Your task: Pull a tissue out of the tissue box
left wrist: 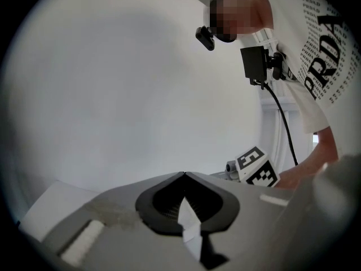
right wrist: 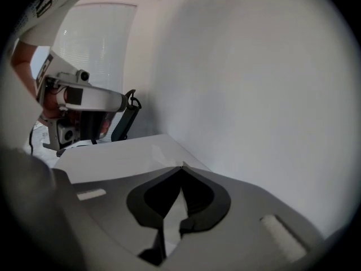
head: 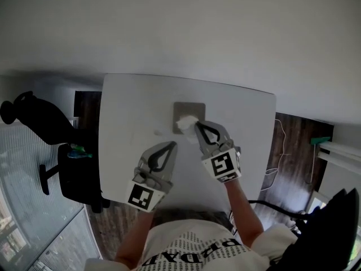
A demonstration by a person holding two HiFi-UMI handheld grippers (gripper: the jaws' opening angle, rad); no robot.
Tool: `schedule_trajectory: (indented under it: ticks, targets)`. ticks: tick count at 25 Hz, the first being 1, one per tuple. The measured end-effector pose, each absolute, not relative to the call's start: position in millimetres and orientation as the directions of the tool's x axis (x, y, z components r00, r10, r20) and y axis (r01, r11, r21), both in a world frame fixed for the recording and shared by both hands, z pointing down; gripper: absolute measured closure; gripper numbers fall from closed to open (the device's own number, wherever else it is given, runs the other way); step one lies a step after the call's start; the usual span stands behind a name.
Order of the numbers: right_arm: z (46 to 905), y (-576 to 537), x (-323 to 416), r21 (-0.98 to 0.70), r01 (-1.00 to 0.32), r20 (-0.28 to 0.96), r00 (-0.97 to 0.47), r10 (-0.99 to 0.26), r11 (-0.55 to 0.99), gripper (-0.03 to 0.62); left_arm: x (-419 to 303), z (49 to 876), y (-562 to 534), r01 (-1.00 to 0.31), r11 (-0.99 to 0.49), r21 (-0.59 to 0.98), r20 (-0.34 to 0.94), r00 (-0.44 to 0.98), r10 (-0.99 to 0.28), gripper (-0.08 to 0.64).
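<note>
On the white table (head: 130, 112), a flat grey tissue box (head: 189, 109) lies near the far edge. A white tissue (head: 184, 123) bunches up out of its front. My right gripper (head: 197, 125) has its tips meeting at the tissue's right side and looks shut on it. In the right gripper view the jaws (right wrist: 181, 166) meet at the tip and the tissue itself is hidden. My left gripper (head: 172, 145) hovers over the table just in front of the box, apart from it. Its jaws (left wrist: 183, 174) are shut with nothing held.
A pale wall rises right behind the table's far edge. A black office chair (head: 76, 176) stands off the table's left side. Cables (head: 277, 168) lie on the wood floor to the right. The right gripper's marker cube (left wrist: 256, 167) shows in the left gripper view.
</note>
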State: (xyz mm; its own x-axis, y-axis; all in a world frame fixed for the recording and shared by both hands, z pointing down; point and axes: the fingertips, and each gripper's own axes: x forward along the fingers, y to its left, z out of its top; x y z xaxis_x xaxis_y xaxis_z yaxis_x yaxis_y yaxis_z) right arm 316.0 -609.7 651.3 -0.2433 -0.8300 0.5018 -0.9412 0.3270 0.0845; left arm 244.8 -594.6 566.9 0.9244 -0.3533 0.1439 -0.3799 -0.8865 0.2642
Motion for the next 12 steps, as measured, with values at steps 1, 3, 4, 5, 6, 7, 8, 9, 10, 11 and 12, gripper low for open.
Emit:
schedule_trajectory:
  ticks: [1,3,4,5,6,7,8,9,10,11,12]
  targets:
    - [644.7,-607.9,315.0,0.087,-0.941,0.497,-0.243,-0.833,0.327,0.584,244.6,561.6,-593.4,-0.378,-0.889,0.26,0.133,0.926,-0.354,0.568]
    - [629.8,-603.3,312.7,0.093,-0.941,0.486,-0.243,-0.839,0.326,0.584,243.7,549.0,-590.0,-0.372,-0.894,0.249,0.111,0.928,-0.355,0.568]
    - [621.7,-600.1,311.2,0.095,-0.941,0.48,-0.242,-0.843,0.325,0.584,242.8,542.0,-587.5,-0.369,-0.897,0.243,0.1,0.93,-0.355,0.569]
    - [613.2,-596.3,309.4,0.096,-0.942,0.474,-0.242,-0.847,0.323,0.584,241.6,534.9,-584.5,-0.366,-0.9,0.237,0.09,0.931,-0.355,0.569]
    - [604.3,-592.2,307.1,0.094,-0.943,0.467,-0.242,-0.851,0.32,0.584,239.9,527.8,-581.2,-0.363,-0.903,0.232,0.08,0.932,-0.354,0.568]
    - [594.8,-587.9,304.6,0.092,-0.944,0.459,-0.242,-0.855,0.316,0.584,238.2,520.8,-577.7,-0.36,-0.905,0.226,0.072,0.933,-0.353,0.569]
    - [584.8,-583.6,302.0,0.091,-0.945,0.45,-0.242,-0.86,0.313,0.584,236.5,513.7,-574.4,-0.358,-0.908,0.219,0.063,0.934,-0.353,0.569]
    - [574.4,-579.3,299.3,0.092,-0.946,0.443,-0.241,-0.864,0.312,0.584,235.0,506.8,-571.1,-0.354,-0.911,0.21,0.054,0.935,-0.351,0.569]
    - [563.9,-574.6,296.7,0.097,-0.945,0.438,-0.24,-0.867,0.311,0.584,233.8,500.2,-567.6,-0.35,-0.915,0.201,0.045,0.936,-0.348,0.569]
    - [553.6,-569.4,294.1,0.105,-0.944,0.436,-0.238,-0.868,0.312,0.584,232.6,493.8,-563.6,-0.344,-0.919,0.192,0.036,0.938,-0.343,0.569]
    - [543.9,-563.7,291.3,0.113,-0.943,0.436,-0.236,-0.869,0.313,0.584,231.4,487.6,-559.1,-0.338,-0.923,0.184,0.029,0.941,-0.338,0.569]
